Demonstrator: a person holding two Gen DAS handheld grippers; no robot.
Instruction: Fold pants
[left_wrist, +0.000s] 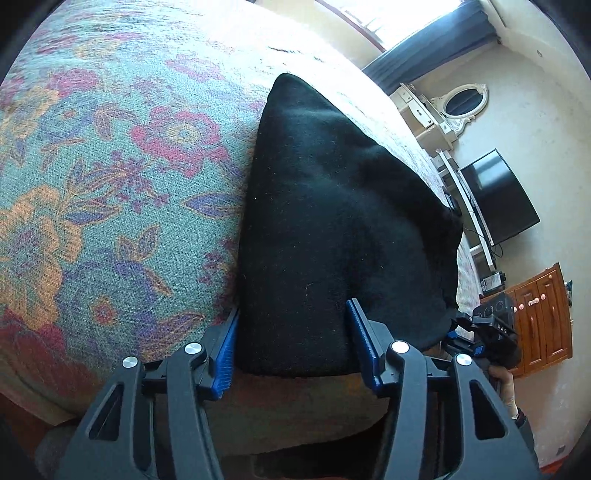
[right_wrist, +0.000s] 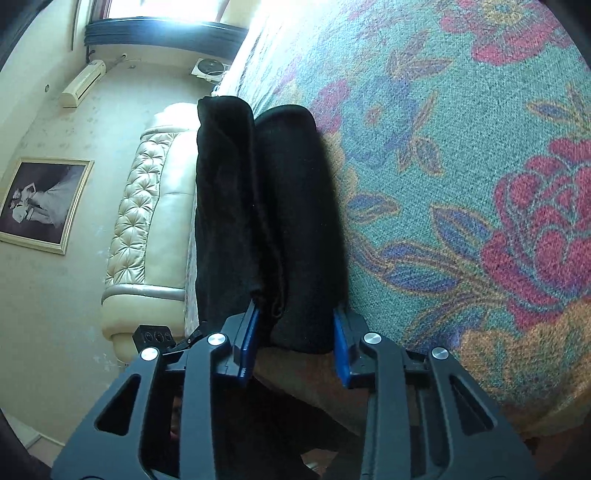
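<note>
A bed covered by a floral bedspread (left_wrist: 110, 184) in teal, red, orange and purple is filling most of both views. The black pants (left_wrist: 332, 229) are lying on it near its front edge, already folded into a thick, narrow bundle that is running away from the cameras toward the far side of the bed. In the right wrist view the pants (right_wrist: 288, 221) are showing two long layers side by side, the left one sitting slightly higher.

The left gripper (left_wrist: 291, 343) is reaching over the near end of the bundle, its blue-padded fingers (left_wrist: 225, 354) standing one on each side of the fabric. Whether the pads are pressing on the cloth cannot be told. The right gripper (right_wrist: 295, 339) is straddling the near end too, its fingers (right_wrist: 249, 339) close against both sides of the fabric, yet a firm clamp cannot be confirmed.

In the left wrist view, the other gripper (left_wrist: 491, 328) is showing at the right edge, held by a hand (left_wrist: 504, 384).

Farther off, a dark television (left_wrist: 498, 199), an oval mirror (left_wrist: 463, 101) and a wooden cabinet (left_wrist: 543, 317) are standing by a pale wall. The right wrist view is showing a tufted cream headboard (right_wrist: 147, 214), a framed picture (right_wrist: 40, 203) and an air conditioner (right_wrist: 81, 83).
</note>
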